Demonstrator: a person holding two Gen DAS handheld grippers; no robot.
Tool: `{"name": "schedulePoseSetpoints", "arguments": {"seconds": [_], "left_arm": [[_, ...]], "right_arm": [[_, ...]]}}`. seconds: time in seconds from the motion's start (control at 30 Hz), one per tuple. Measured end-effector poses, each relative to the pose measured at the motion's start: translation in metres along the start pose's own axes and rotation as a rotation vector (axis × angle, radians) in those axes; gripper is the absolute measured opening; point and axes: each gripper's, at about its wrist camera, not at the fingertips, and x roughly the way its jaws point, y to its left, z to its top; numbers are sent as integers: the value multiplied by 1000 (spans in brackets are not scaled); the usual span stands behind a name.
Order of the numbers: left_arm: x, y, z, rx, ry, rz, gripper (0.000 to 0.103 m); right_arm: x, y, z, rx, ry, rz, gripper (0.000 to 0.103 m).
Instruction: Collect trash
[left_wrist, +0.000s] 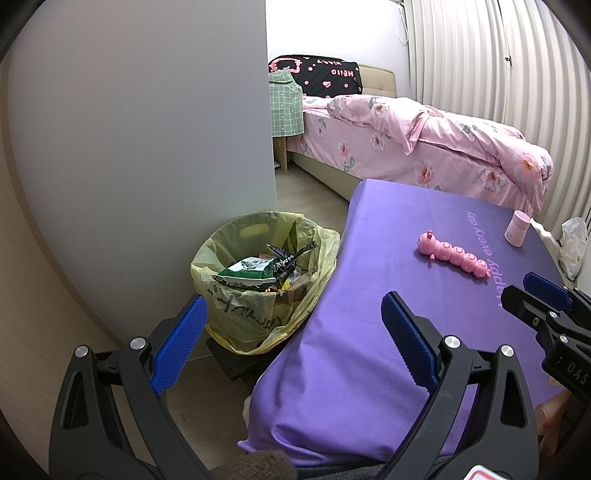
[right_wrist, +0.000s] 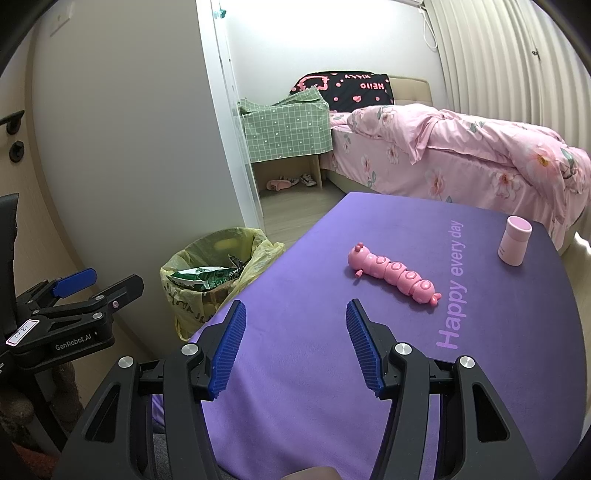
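Bin (left_wrist: 236, 325): stands on the floor against the white wall (left_wrist: 147, 147), just beside the left edge of the table (left_wrist: 351, 350); lined with a yellow bag (left_wrist: 317, 254) whose rim folds outward; also seen in the right wrist view (right_wrist: 184, 314).
Trash: a green wrapper (left_wrist: 251, 275) lies on top inside the bag, with a dark wrapper (left_wrist: 288, 258) and other scraps touching it; the green wrapper shows in the right wrist view too (right_wrist: 199, 278).
Table: covered by a purple cloth printed "Happy every day" (right_wrist: 454, 288); the cloth hangs over the near-left corner.
Toy: a pink caterpillar (right_wrist: 393, 275) lies on its side mid-table, well apart from the bin; also in the left wrist view (left_wrist: 452, 254).
Cup: a pink cup (right_wrist: 514, 240) stands upright near the far-right table edge, apart from the toy.
Left gripper (left_wrist: 295, 325): fingers spread wide with nothing between them; one blue pad (left_wrist: 181, 343) hangs over the floor by the bin, the other over the table corner.
Right gripper (right_wrist: 295, 347): fingers released and apart, empty, hovering above the near part of the cloth; its blue pads (right_wrist: 229, 347) touch nothing.
Bed (right_wrist: 461, 155): beyond the table, with pink floral bedding and a black pillow (right_wrist: 354, 88).
Nightstand (right_wrist: 288, 136): beside the bed, draped in green checked cloth.
Curtain (left_wrist: 491, 74): pale, pleated, along the right.
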Motion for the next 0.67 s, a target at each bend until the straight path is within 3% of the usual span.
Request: {"name": "schedulePoseSetpoints", "arguments": {"seconds": [0.4, 0.5, 0.6, 0.67], "left_arm": [[5, 7, 1, -13, 18, -15, 91], [14, 3, 2, -1, 59, -42, 90], [33, -11, 7, 46, 120, -100, 90], [54, -35, 11, 120, 166, -219, 90]], "right_arm": [[-1, 0, -1, 0, 2, -1, 53], [-1, 1, 0, -1, 3, -2, 53], [0, -8, 1, 1, 15, -18, 53], [4, -25, 3, 15, 30, -34, 53]]}}
